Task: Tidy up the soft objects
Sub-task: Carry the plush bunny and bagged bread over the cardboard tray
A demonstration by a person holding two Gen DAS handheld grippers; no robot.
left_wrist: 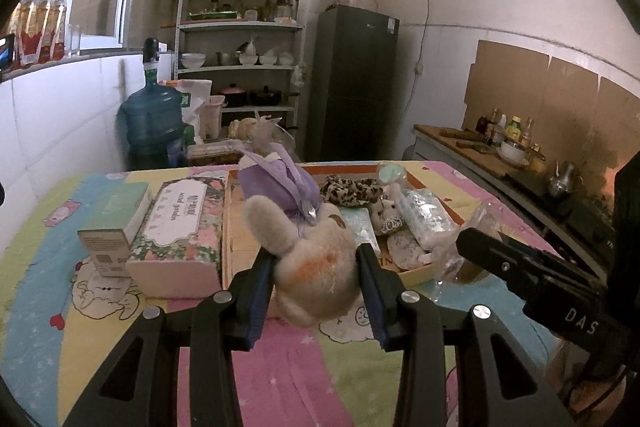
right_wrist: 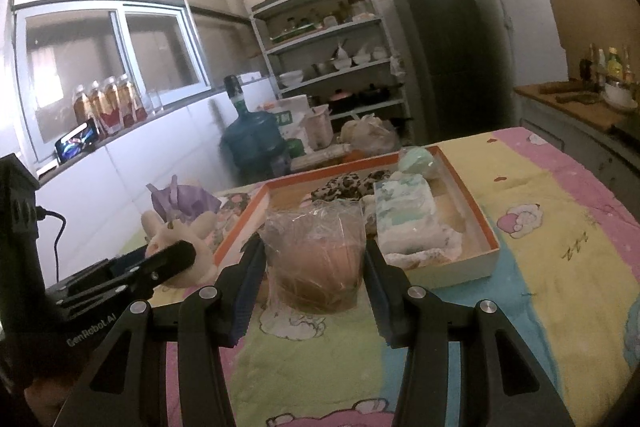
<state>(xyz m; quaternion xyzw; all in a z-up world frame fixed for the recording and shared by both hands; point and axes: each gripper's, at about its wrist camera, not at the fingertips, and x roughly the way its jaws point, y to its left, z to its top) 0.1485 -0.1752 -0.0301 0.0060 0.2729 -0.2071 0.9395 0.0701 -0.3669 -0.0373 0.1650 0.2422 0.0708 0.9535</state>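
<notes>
Kitchen shelves (left_wrist: pixel 244 39) loaded with bowls and pots, a dark fridge (left_wrist: pixel 354 83) and a blue water jug (left_wrist: pixel 154 119) stand behind a table spread with a pastel cartoon cloth (right_wrist: pixel 560 227). On the cloth lies a shallow orange-rimmed tray (right_wrist: pixel 468 187), which holds a leopard-print scrunchie (left_wrist: pixel 352 189), a pale green puff (right_wrist: pixel 418 159), a wrapped white-and-teal pack (right_wrist: pixel 412 223) and a small plush toy (left_wrist: pixel 386 213). Left of the tray sits a floral tissue box (left_wrist: pixel 176 227), with a smaller carton (left_wrist: pixel 106 251) beside it. The left gripper (left_wrist: pixel 316 267) clamps the head of a beige stuffed bunny in a purple dress (left_wrist: pixel 308 251), held near the tray's front left corner; whether it is clear of the cloth cannot be told. The right gripper (right_wrist: pixel 316 267) presses its jaws on a crinkled clear plastic bag with something pinkish-brown inside (right_wrist: pixel 316 259), just in front of the tray's near edge.
</notes>
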